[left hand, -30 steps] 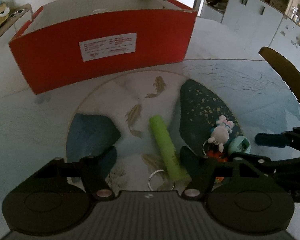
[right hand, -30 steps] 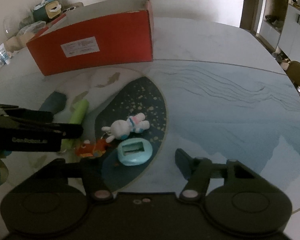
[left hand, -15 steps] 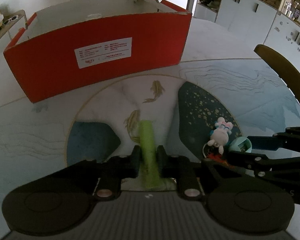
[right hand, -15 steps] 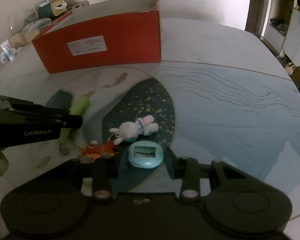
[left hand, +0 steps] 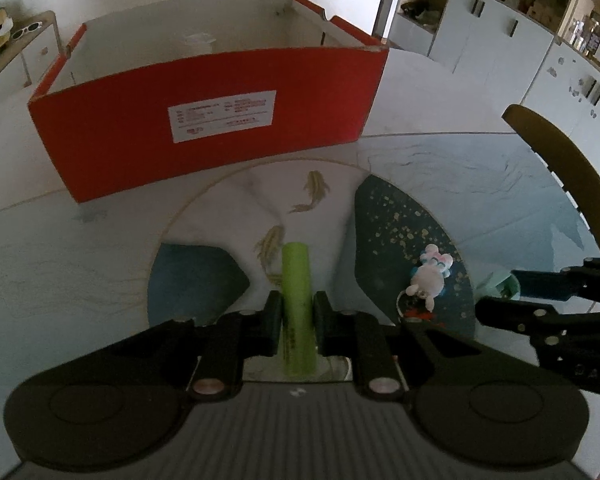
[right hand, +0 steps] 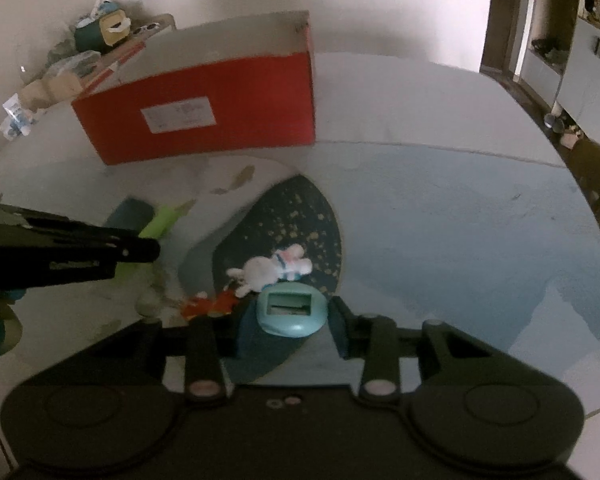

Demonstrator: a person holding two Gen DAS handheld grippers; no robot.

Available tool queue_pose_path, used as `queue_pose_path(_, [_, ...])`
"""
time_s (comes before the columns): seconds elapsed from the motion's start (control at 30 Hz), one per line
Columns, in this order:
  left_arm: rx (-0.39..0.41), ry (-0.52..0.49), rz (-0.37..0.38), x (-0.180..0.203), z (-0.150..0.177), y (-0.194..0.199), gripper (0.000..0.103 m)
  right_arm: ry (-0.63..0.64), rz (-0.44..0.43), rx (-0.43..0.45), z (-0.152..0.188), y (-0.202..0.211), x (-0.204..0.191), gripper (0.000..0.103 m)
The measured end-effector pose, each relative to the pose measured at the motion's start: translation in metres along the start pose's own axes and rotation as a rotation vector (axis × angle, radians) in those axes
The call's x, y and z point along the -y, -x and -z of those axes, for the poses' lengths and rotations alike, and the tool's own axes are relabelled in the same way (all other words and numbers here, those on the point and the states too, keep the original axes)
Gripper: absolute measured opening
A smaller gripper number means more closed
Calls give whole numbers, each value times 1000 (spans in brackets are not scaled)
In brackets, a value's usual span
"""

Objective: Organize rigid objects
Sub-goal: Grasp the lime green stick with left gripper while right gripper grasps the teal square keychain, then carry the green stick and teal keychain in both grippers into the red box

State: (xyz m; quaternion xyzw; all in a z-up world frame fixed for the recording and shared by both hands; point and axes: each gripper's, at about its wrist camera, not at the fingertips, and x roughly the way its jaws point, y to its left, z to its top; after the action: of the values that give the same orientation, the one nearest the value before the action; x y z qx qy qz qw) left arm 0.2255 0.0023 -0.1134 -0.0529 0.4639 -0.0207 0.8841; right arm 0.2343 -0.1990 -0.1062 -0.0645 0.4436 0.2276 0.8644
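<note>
The left claw (left hand: 296, 316), at the bottom centre of its own view, has closed since a second ago: its jaws stood wide apart around the green tube (left hand: 296, 300) and now pinch it on both sides, the tube running straight up between the pads. The right claw (right hand: 288, 320), low in its view, has likewise narrowed from open to a clamp on the pale blue oval gadget (right hand: 290, 310), a pad against each flank. So both grasps look made, and my reading is that the next step is a lift and carry to the box.

Just beyond the blue gadget lie the white rabbit toy (right hand: 270, 270) and, to its lower left, a small red-orange toy (right hand: 210, 304), both loose on the surface (right hand: 460, 220) and not yet handled. Farther up, in the upper middle of both views, the open red cardboard box (left hand: 208, 120) stands well apart from the claws; its inside looks nearly empty, though a pale scrap shows near the back wall.
</note>
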Motion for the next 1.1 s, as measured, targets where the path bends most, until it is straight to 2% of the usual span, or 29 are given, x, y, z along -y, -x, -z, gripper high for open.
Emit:
queue_pose_path(0.3, [4, 22, 2, -4, -7, 27, 16, 31, -20, 30, -18, 32, -11, 38])
queue_pose_path(0.53, [6, 35, -27, -7, -18, 48, 17, 16, -72, 74, -41, 53, -18, 38])
queue_pose_path(1.1, [122, 11, -91, -28, -78, 96, 17, 140, -65, 215, -106, 71, -53, 38])
